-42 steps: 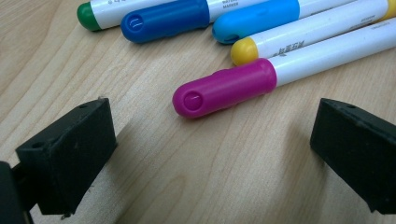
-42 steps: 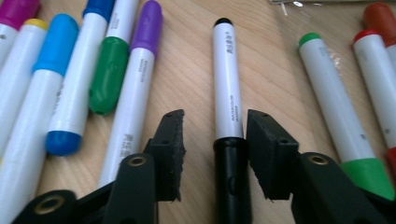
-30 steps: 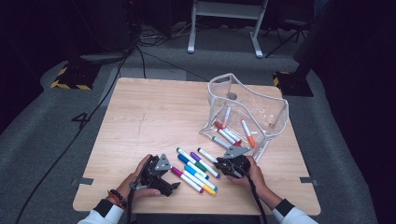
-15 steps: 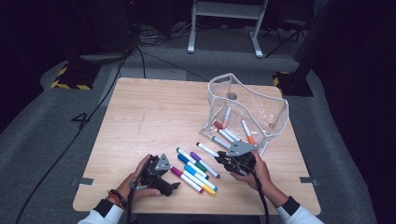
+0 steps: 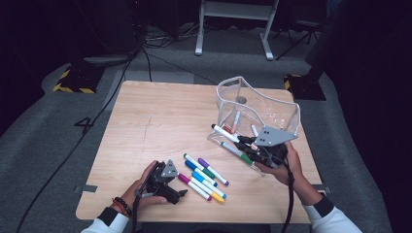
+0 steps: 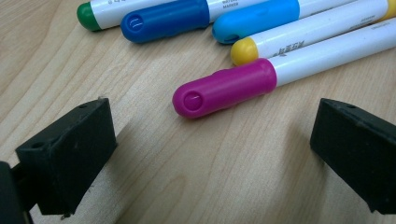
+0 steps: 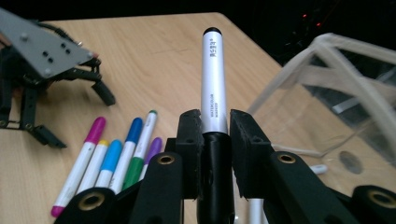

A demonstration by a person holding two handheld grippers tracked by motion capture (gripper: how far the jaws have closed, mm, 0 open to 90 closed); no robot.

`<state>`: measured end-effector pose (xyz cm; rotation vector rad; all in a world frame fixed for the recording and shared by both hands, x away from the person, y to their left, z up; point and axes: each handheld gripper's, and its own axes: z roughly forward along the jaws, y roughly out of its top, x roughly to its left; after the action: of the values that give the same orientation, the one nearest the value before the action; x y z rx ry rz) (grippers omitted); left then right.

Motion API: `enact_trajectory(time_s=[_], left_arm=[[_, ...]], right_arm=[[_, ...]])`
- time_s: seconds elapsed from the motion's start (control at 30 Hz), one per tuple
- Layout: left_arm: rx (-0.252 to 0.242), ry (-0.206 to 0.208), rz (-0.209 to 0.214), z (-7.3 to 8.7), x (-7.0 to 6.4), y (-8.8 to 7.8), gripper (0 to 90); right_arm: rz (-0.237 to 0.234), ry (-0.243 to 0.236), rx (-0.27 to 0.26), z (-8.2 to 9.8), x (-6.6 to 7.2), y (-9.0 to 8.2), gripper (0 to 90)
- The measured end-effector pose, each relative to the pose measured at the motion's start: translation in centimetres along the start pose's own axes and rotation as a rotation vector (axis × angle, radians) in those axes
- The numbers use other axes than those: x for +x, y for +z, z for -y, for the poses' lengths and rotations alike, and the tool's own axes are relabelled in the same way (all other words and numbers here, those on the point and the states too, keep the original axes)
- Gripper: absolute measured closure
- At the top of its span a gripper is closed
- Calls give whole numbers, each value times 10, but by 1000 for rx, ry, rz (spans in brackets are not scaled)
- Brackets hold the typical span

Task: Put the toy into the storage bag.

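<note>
My right gripper (image 7: 212, 128) is shut on a black-capped marker (image 7: 213, 79); its white barrel sticks out past the jaws. In the high view this gripper (image 5: 248, 143) hovers at the mouth of the clear pouch (image 5: 272, 104), and the held marker (image 5: 224, 132) points left. My left gripper (image 6: 210, 149) is open and low over the table, with the magenta marker (image 6: 224, 88) lying just ahead between its two fingers (image 6: 70, 149). From above, the left gripper (image 5: 179, 183) sits at the left end of a row of several markers (image 5: 204, 175).
A green-capped marker (image 5: 239, 153) lies at the pouch mouth, and a few more markers (image 5: 235, 121) are inside it. The wooden table (image 5: 160, 121) has bare room at the left and back. The front edge is close under both hands.
My right gripper has lifted the black-capped marker and carried it right and away from the row, up to the pouch mouth. The left gripper has stayed put.
</note>
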<state>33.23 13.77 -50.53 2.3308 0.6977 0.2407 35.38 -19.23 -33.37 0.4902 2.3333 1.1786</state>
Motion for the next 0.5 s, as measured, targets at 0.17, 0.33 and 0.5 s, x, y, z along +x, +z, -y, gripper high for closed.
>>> enact_trajectory(time_s=[0.17, 0.33, 0.5], left_arm=[[0, 0, 0, 0, 0, 0, 4], [1, 2, 2, 0, 0, 0, 4], [0, 3, 3, 0, 0, 0, 4]], right_arm=[[43, 27, -1, -12, -28, -15, 745], [81, 74, 9, -13, -62, -22, 745], [119, 91, 33, -11, -83, -21, 745]])
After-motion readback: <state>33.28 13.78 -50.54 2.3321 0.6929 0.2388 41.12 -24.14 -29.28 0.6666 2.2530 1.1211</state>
